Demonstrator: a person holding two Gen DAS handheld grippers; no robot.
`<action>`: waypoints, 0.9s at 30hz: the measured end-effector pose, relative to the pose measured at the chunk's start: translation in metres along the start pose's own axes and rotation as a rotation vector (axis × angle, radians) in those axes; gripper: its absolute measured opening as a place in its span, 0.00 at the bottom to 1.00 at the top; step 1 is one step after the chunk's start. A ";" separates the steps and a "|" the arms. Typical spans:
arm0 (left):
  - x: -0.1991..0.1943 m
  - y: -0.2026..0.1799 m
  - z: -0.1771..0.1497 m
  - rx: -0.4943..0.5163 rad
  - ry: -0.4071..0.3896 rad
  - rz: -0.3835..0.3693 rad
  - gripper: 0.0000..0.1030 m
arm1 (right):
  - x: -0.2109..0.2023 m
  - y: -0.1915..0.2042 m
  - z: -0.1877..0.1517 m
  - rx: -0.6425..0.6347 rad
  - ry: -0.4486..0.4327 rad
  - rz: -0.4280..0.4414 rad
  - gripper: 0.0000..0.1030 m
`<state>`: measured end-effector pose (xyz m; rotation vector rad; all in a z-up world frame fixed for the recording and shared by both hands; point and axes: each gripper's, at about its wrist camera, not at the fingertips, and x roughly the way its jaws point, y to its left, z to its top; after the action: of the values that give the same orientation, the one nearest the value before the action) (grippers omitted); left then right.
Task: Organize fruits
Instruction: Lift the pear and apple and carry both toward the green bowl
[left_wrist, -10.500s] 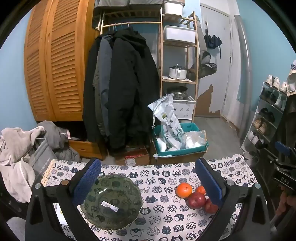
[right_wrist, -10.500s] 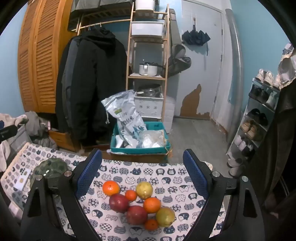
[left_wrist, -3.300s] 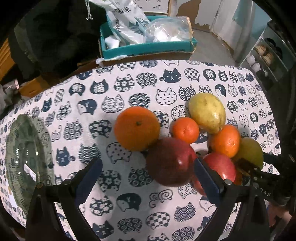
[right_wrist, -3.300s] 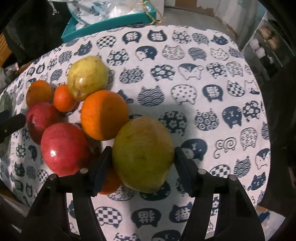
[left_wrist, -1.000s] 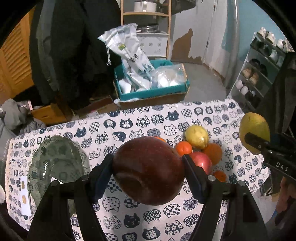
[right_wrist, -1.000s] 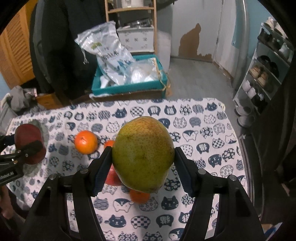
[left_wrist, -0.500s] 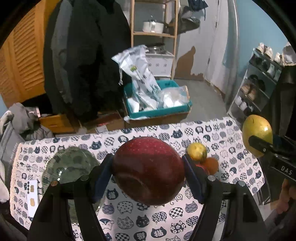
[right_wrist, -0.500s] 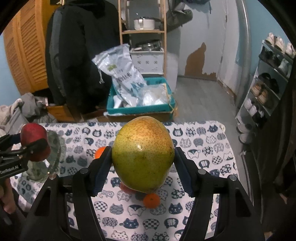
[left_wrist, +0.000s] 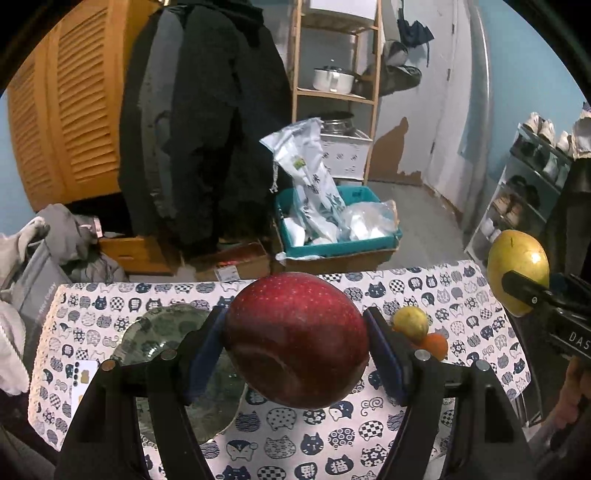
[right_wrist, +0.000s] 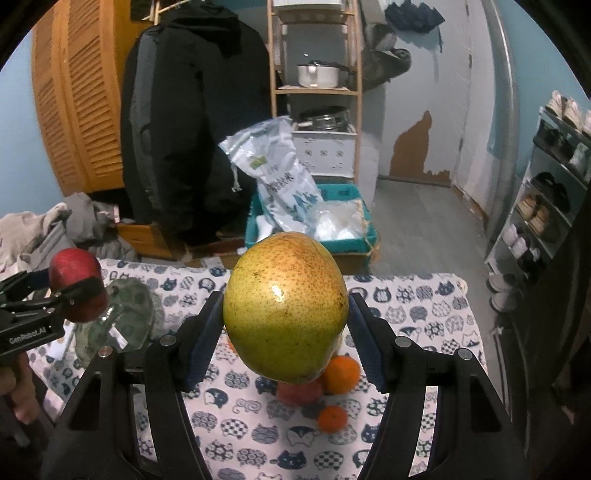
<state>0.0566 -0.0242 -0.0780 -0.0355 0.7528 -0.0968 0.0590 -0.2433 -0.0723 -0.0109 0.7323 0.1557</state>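
Observation:
My left gripper (left_wrist: 295, 343) is shut on a dark red apple (left_wrist: 295, 338) and holds it high above the table; it also shows at the left of the right wrist view (right_wrist: 75, 290). My right gripper (right_wrist: 286, 321) is shut on a yellow-green pear (right_wrist: 286, 306), also raised, and seen at the right of the left wrist view (left_wrist: 517, 271). A green glass bowl (left_wrist: 162, 332) sits on the cat-print tablecloth (left_wrist: 461, 295) at the left, below the apple (right_wrist: 125, 314). Remaining fruits lie at the right: a yellow pear (left_wrist: 410, 323), oranges (right_wrist: 341, 373), a red apple (right_wrist: 299, 393).
A teal crate with plastic bags (left_wrist: 332, 229) stands on a cardboard box beyond the table's far edge. Dark coats (left_wrist: 207, 129) hang behind, beside a wooden shelf (left_wrist: 332, 92). Clothes (left_wrist: 44, 251) are piled at the left. A shoe rack (left_wrist: 535, 184) stands at the right.
Both grippers have risen further with their fruit, so the table looks smaller and lower. The apple now hangs nearer over the green bowl.

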 end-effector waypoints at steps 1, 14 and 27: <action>-0.001 0.003 0.000 -0.005 -0.002 0.004 0.73 | 0.001 0.003 0.002 -0.004 -0.002 0.005 0.64; -0.011 0.054 -0.004 -0.071 -0.015 0.074 0.73 | 0.019 0.061 0.022 -0.071 -0.012 0.086 0.64; -0.017 0.130 -0.018 -0.169 -0.001 0.179 0.73 | 0.051 0.138 0.038 -0.144 0.024 0.196 0.64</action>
<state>0.0421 0.1072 -0.0886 -0.1288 0.7582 0.1379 0.1021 -0.0972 -0.0716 -0.0781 0.7447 0.3959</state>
